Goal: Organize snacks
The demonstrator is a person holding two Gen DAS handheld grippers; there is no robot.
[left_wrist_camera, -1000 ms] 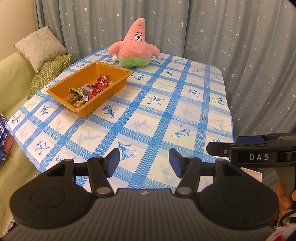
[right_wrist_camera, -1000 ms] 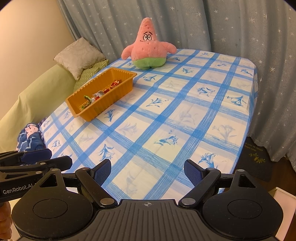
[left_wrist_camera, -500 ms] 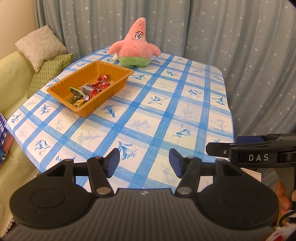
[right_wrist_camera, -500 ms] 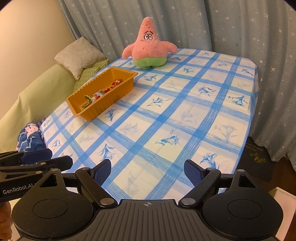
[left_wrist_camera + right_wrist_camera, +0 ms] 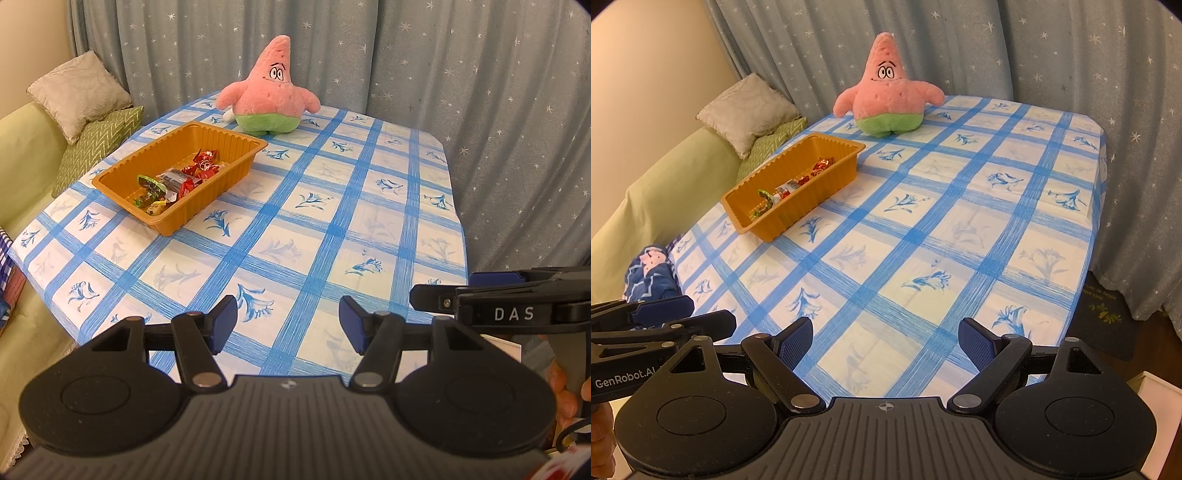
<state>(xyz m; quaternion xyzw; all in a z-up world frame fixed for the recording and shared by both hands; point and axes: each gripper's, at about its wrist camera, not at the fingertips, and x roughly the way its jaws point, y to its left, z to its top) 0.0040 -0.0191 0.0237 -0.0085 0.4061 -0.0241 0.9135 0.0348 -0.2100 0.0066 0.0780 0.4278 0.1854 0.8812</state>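
Note:
An orange plastic tray [image 5: 240,146] [image 5: 846,147] sits on the left side of the blue-checked tablecloth [image 5: 332,221] [image 5: 923,236]. Several wrapped snacks [image 5: 177,182] [image 5: 790,186], red, green and clear, lie inside it. My left gripper [image 5: 288,323] hangs open over the table's near edge, nothing between its blue pads. My right gripper [image 5: 886,341] is open as well, also empty, above the near edge. Each gripper shows from the side in the other's view: the right gripper [image 5: 439,295], the left gripper [image 5: 683,314]. Both are far from the tray.
A pink star-shaped plush toy [image 5: 267,92] [image 5: 886,92] stands at the table's far end, just behind the tray. A green sofa [image 5: 22,155] with cushions [image 5: 77,92] lies to the left. Starry grey curtains [image 5: 480,110] close off the back and right. A dark mat [image 5: 1108,314] lies on the floor at right.

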